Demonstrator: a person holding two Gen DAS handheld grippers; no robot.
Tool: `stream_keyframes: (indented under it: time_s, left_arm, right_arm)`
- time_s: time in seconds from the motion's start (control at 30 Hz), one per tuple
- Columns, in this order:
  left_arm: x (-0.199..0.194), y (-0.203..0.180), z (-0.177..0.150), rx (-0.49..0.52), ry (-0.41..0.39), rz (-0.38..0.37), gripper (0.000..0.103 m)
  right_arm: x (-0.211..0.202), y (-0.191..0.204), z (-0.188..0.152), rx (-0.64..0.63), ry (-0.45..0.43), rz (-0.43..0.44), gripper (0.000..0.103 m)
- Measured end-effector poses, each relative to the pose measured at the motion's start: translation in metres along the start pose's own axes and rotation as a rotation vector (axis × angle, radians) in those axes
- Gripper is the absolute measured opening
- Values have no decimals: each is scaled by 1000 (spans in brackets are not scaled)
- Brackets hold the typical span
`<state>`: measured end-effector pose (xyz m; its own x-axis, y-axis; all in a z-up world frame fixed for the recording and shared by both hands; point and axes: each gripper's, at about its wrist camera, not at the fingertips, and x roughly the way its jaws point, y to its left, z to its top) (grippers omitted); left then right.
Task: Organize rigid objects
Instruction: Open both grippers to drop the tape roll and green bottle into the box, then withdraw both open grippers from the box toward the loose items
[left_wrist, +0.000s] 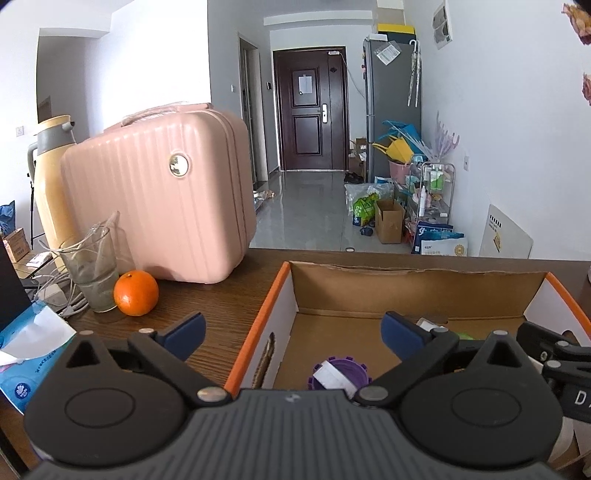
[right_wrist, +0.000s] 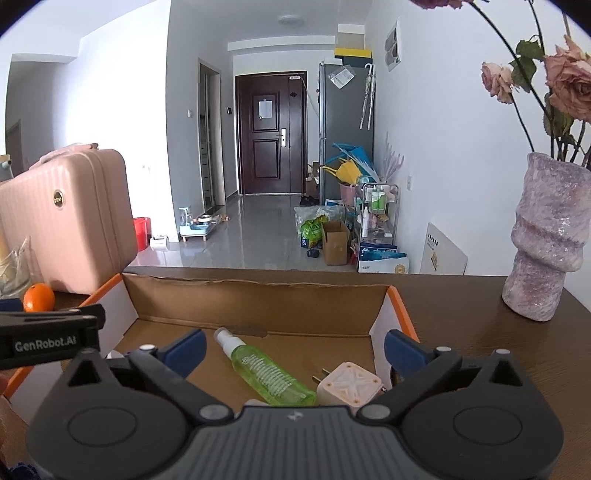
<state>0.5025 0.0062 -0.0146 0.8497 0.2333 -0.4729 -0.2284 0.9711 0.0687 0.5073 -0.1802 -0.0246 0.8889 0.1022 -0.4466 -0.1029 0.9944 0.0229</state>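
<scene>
Left to right across the table. Far left: a yellow flask, a glass, an orange touching the glass, then a pink case standing upright behind them. A tissue pack lies at the near left edge.

My left gripper stands wide, nothing between its pads; its left finger hangs over bare wood, its right finger inside the box. Below it, on the box floor, sits a purple ribbed cap with a white label. I judge it light and stiff; the ribs should give good bite across its width.

In the box, through the right camera: a green spray bottle lying on its side, nozzle pointing away from me, and just beside it a pale plug adapter with prongs toward the bottle. My right gripper is also wide and empty above them. The bottle looks like smooth, rounded plastic, likely slippery; I'd pinch it mid-body, across the barrel. The adapter is blocky and hard, easy on its flat sides.

Far right: a mottled vase with dried roses, likely top-heavy and fragile, well clear of the box.

Surface is dark wood grain, level. Beyond the table: grey tiled floor, a dark door, a fridge, clutter along the right wall.
</scene>
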Motion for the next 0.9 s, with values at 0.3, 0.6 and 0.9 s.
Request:
stream_keyframes:
  time_s: [0.3, 0.6, 0.9]
  left_arm:
    - [-29, 7, -6, 4, -30, 7, 103]
    - [-65, 14, -16, 7, -56, -18, 103]
    - [-95, 21, -32, 16, -61, -40, 103]
  right_arm:
    - [-27, -5, -6, 0, -15, -3, 103]
    - [-67, -6, -12, -12, -57, 3, 103]
    - [-102, -1, -25, -19, -72, 16, 103]
